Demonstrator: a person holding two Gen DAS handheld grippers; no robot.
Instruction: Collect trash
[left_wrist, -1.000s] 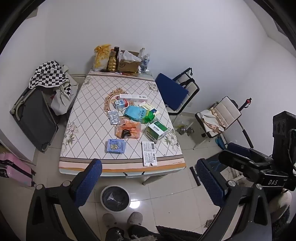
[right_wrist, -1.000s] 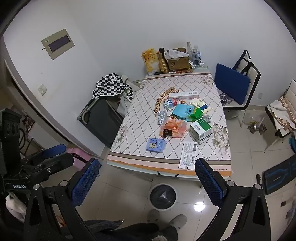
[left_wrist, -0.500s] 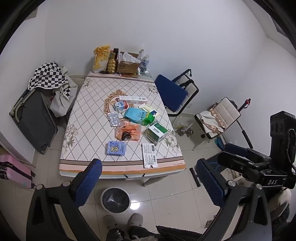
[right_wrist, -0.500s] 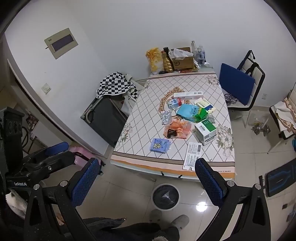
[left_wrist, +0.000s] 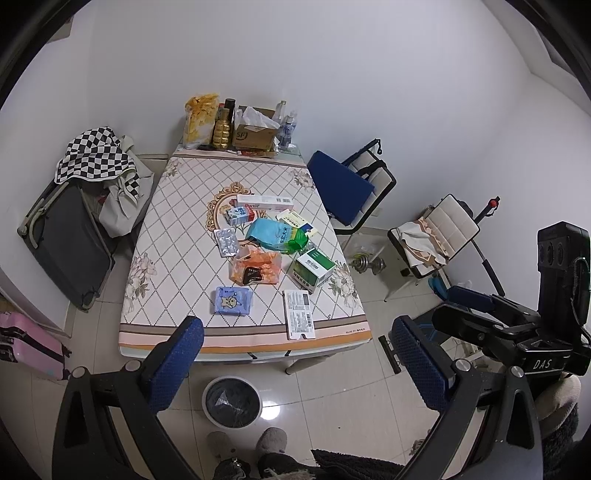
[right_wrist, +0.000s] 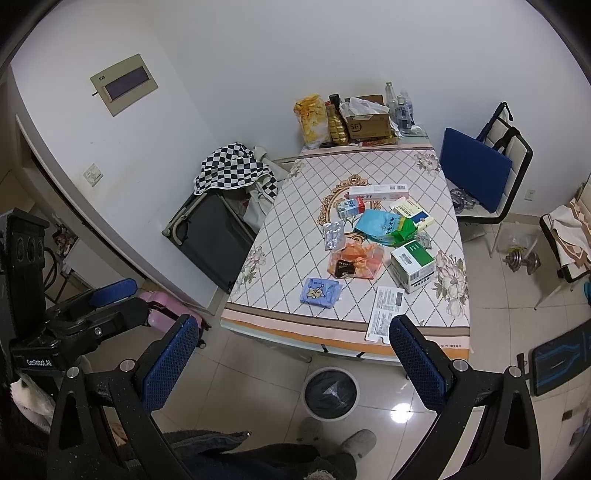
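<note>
- Overhead, both grippers hung well above the table (left_wrist: 147, 295), which carried a loose cluster of litter near its middle.
- Left gripper (left_wrist: 295, 365): its two blue-padded fingers (left_wrist: 177, 363) stood wide apart, holding nothing.
- Right gripper (right_wrist: 291, 363): its two fingers (right_wrist: 170, 362) were likewise spread wide and empty.
- One white bin (left_wrist: 232, 401) with a black liner sat on the floor just in front of the table's near edge, beside the person's two slippers (left_wrist: 271, 439).
- Counted on the cloth: one long white carton (left_wrist: 264, 202), one small milk carton (left_wrist: 239, 215), one pill blister sheet (left_wrist: 226, 242), one blue-and-green bag (left_wrist: 277, 234), one yellowish box (left_wrist: 297, 222), one orange wrapper (left_wrist: 256, 268), one green-and-white box (left_wrist: 313, 270), one blue tissue pack (left_wrist: 232, 301), and one printed paper slip (left_wrist: 298, 314) at the near edge.
- Two chairs (left_wrist: 341, 188) stood to the table's right side; one more group of bottles and a cardboard box (left_wrist: 255, 133) stood at the far end.
</note>
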